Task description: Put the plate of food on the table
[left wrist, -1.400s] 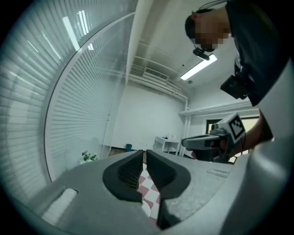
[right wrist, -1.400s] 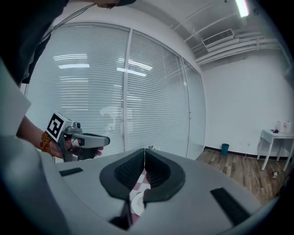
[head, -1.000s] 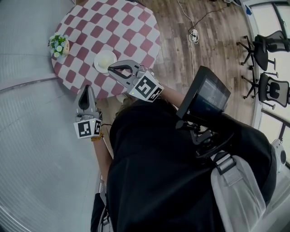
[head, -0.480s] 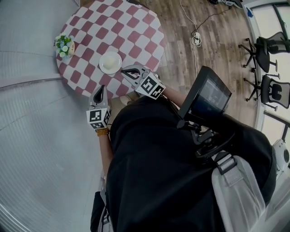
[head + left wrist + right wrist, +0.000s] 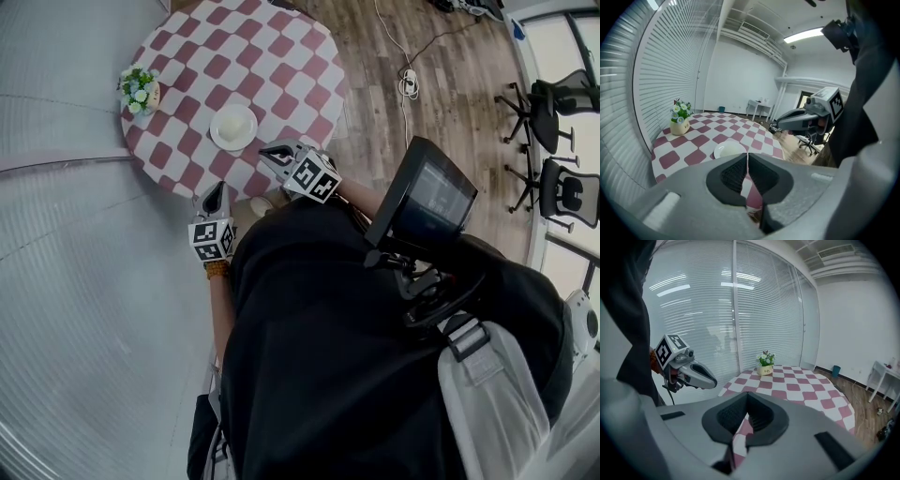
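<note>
A white plate (image 5: pixel 233 126) with a pale mound of food rests on the round red-and-white checked table (image 5: pixel 281 56), near its front edge. It shows again as the plate (image 5: pixel 730 150) just beyond my left jaws. My left gripper (image 5: pixel 216 187) is shut and empty, held off the table's near rim. My right gripper (image 5: pixel 265 148) is also shut on nothing, hovering at the table edge just right of the plate. Each gripper sees the other: the right gripper (image 5: pixel 801 117) and the left gripper (image 5: pixel 686 369).
A small pot of flowers (image 5: pixel 141 91) stands on the table's left side, seen too as the pot (image 5: pixel 765 365). Slatted blinds (image 5: pixel 66 281) run along the left. Office chairs (image 5: pixel 548 103) and a cable (image 5: pixel 407 80) lie on the wood floor to the right.
Both grippers have drawn back from the table toward the person's body. The plate stays where it lay on the table.
</note>
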`<action>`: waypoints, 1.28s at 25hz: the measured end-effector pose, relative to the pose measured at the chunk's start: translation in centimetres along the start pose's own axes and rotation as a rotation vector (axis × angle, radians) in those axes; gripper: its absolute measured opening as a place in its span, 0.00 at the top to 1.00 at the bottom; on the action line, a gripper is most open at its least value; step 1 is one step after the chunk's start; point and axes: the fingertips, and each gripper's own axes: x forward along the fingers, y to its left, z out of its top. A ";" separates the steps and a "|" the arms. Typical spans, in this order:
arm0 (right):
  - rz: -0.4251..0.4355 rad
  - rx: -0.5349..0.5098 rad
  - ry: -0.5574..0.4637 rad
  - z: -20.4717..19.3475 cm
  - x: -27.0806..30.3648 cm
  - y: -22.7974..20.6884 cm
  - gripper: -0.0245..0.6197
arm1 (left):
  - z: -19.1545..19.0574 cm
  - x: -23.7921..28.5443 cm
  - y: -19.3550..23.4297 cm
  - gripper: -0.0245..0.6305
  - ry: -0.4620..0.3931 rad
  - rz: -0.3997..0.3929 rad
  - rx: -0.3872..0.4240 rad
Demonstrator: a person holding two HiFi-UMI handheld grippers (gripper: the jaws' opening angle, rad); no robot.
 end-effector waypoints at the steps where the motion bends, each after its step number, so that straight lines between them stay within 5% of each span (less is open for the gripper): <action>1: -0.003 0.009 0.000 -0.2 0.0 0.0 0.95 | -0.2 0.0 0.0 0.94 0.001 0.000 -0.005; 32: 0.006 0.020 0.073 -2.0 1.0 1.3 0.95 | -2.9 -1.1 0.3 0.94 0.028 -0.009 -0.075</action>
